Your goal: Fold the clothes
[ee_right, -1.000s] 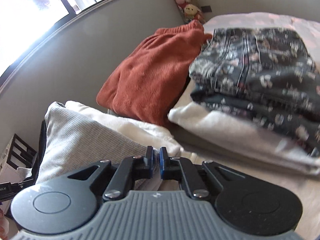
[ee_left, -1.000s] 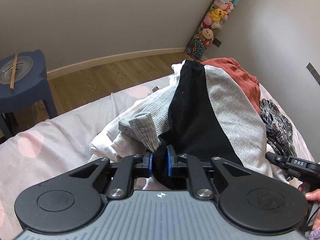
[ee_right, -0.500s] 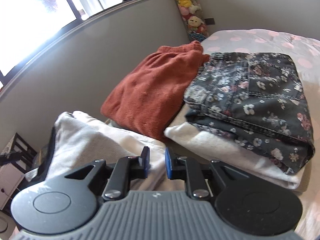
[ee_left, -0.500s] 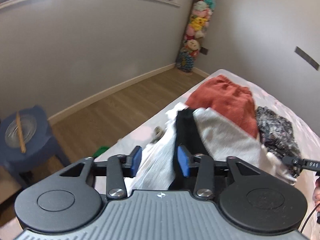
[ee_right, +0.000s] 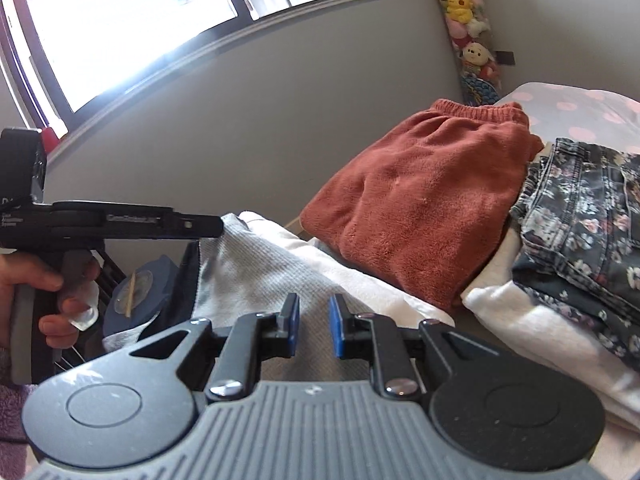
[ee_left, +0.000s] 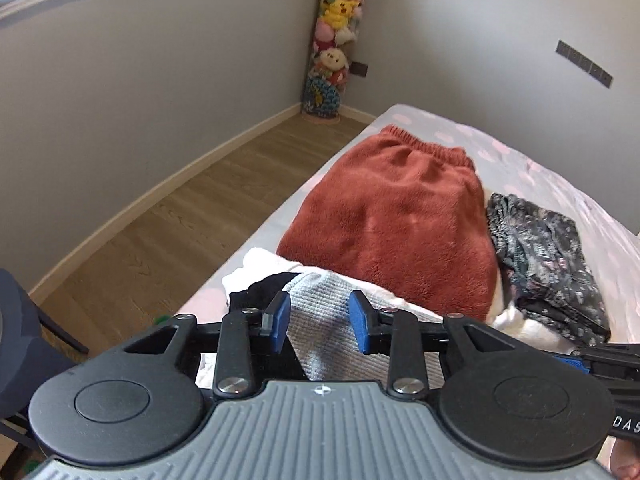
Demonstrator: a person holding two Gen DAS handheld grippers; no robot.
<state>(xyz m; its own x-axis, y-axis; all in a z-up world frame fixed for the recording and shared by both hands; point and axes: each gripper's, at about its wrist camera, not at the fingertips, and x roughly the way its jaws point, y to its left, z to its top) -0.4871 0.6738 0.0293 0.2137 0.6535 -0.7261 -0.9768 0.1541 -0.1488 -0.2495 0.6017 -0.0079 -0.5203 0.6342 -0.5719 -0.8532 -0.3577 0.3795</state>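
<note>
Left wrist view: I am holding my left tongs [ee_left: 319,322] with the blue pads spread wide, gripping nothing, just above the near end of a grey ribbed garment [ee_left: 328,320]. That garment is lying on the bed [ee_left: 560,184] over a black piece [ee_left: 264,290] and a white one [ee_left: 256,260]. Beyond it a folded rust-red fleece garment [ee_left: 396,216] is sitting flat, its elastic band facing the far wall. Just to the right of it a dark flowered piece [ee_left: 548,264] is lying folded on top of white cloth. A column of soft toys [ee_left: 336,32] is standing in the room's corner, and wooden floor [ee_left: 172,224] is showing left of the bed.

Right wrist view: my right tongs [ee_right: 313,326] are standing at a narrower gap, also gripping nothing, over the same grey ribbed garment [ee_right: 256,268]. My left hand [ee_right: 48,292] is showing at the left edge, wrapped around the handle of the other tool, whose black tip is reaching to the garment's far corner; I cannot tell whether they are touching. The rust-red fleece garment [ee_right: 424,200] and the flowered piece [ee_right: 592,220] are lying side by side farther along the bed [ee_right: 580,108].
</note>
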